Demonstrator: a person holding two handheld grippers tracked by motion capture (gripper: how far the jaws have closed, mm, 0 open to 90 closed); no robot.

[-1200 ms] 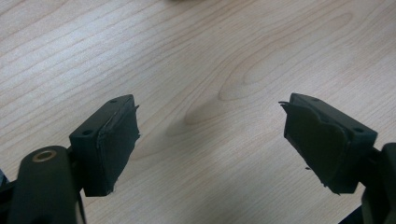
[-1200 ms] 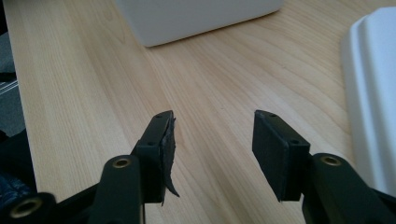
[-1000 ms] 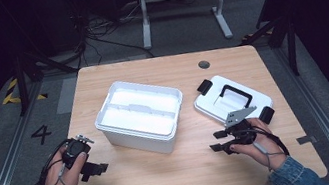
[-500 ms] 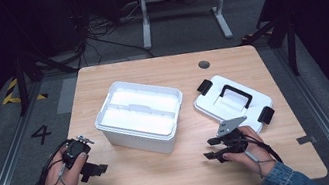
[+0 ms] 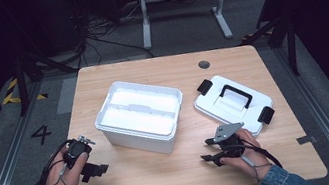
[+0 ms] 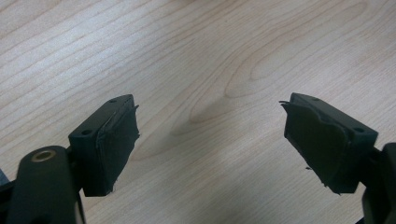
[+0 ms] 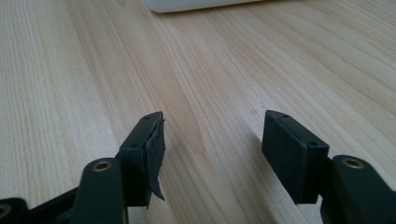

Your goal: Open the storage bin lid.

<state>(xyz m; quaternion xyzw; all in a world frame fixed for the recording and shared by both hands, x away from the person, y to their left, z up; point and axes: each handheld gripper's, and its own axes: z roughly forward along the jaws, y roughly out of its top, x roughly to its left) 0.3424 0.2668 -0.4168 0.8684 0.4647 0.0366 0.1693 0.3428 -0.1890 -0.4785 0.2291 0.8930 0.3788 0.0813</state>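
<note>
Right tongs [image 5: 211, 149] empty; white lid [image 5: 233, 104] flat, black-handled.

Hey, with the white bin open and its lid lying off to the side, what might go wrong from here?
1. The white plastic lid with the black handle lies right beside the right gripper, whose jaws have just been opening with nothing between them; a careless reach might nudge it toward the wooden table edge.
2. The open white plastic bin is probably light, so a one-sided push may slide it.

One box [image 5: 140, 115], one lid [image 5: 233, 104], two tongs [image 5: 95, 169].
</note>
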